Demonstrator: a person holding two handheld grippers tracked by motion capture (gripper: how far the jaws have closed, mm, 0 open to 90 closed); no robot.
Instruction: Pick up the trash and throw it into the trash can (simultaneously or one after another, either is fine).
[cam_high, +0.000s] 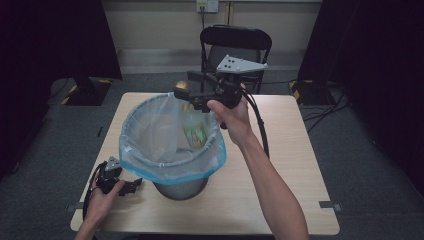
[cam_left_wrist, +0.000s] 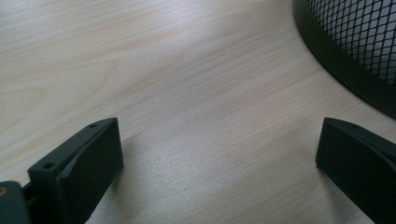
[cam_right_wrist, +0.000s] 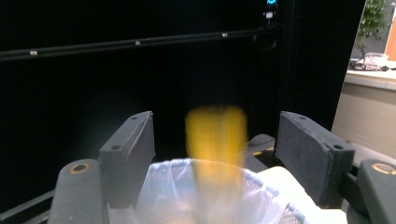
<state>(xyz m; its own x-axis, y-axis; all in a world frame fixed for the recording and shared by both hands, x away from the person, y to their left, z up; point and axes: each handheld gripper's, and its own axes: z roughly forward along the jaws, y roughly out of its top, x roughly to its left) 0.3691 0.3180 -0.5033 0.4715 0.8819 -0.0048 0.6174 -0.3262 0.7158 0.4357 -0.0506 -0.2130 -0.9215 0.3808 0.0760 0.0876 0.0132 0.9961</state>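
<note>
While the yellow object (cam_right_wrist: 216, 140) shows as a motion-smeared streak in the middle of my right gripper view, it sits between the two black jaws without touching either and directly above the bag's mouth. In the high view it is a small golden blob (cam_high: 182, 86) at upper centre, just beside the jaw tips and over the far rim of the bin. Below it, the mesh waste bin (cam_high: 181, 187) stands at the frame's centre, lined with a translucent blue bag (cam_high: 172, 170) whose edge folds over the rim all round. A printed cup-like item (cam_high: 195, 133) lies inside, seen through the plastic.

Bare tabletop lies to the right of the bin, a narrower strip to its left. Pale wood table (cam_high: 290, 165), grey floor around it, a black folding chair (cam_high: 236, 42) at the far side in the upper centre, dark curtains on both sides.

My right gripper (cam_high: 184, 93) hangs above the bin's far rim, jaws spread wide, pads gripping nothing. My left gripper (cam_high: 134, 185) rests low on the table at lower left, beside the bin's base (cam_left_wrist: 341, 60); its jaws stand wide apart over bare wood.
</note>
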